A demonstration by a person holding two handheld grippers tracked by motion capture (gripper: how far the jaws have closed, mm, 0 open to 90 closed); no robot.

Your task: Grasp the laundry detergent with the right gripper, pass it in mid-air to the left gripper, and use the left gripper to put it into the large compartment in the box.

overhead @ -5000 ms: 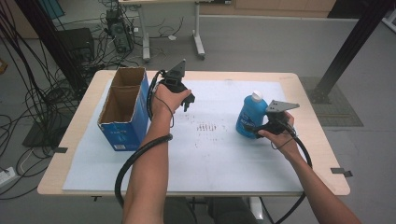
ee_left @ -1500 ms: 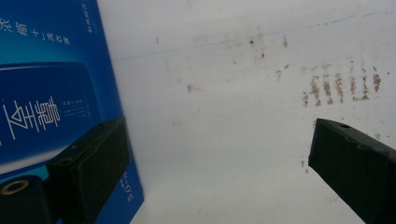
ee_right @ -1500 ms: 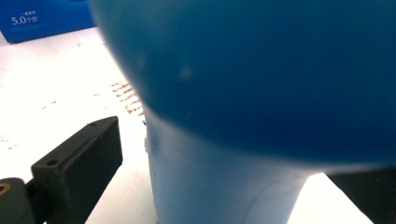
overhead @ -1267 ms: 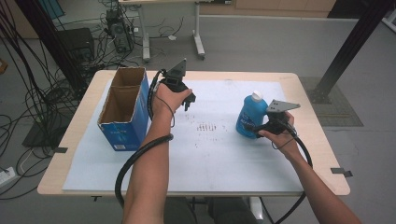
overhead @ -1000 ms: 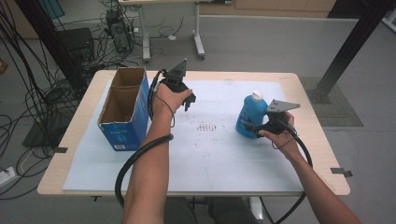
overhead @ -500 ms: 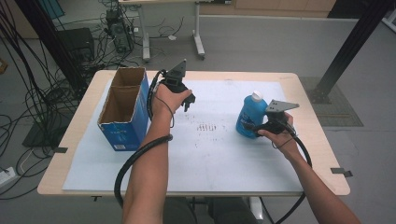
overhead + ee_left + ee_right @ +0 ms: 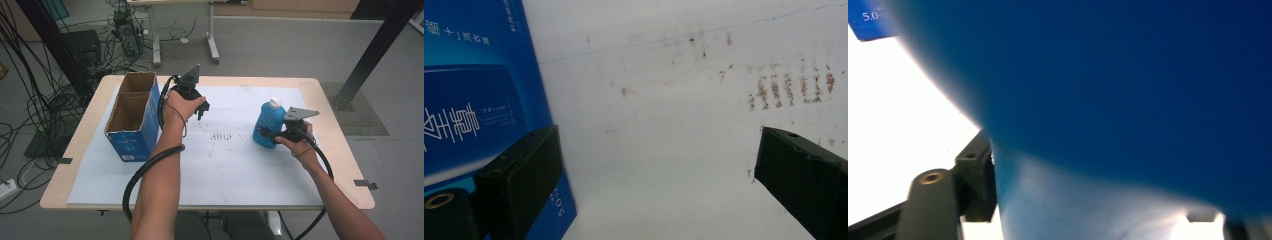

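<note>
The blue bottle (image 7: 267, 126) is stood upright at the worktop's (image 7: 240, 84) right side, clamped by the right gripper (image 7: 272, 134), whose jaws have just been closing. The left gripper (image 7: 200, 107) is held spread apart beside the blue carton (image 7: 131, 142), nothing between its jaws.

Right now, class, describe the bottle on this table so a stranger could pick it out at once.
On the white sheet covering the wooden table, look right, opposite the open blue cardboard box. There the right gripper has just closed on the blue bottle. It stands upright, the lone white-capped thing.
</note>
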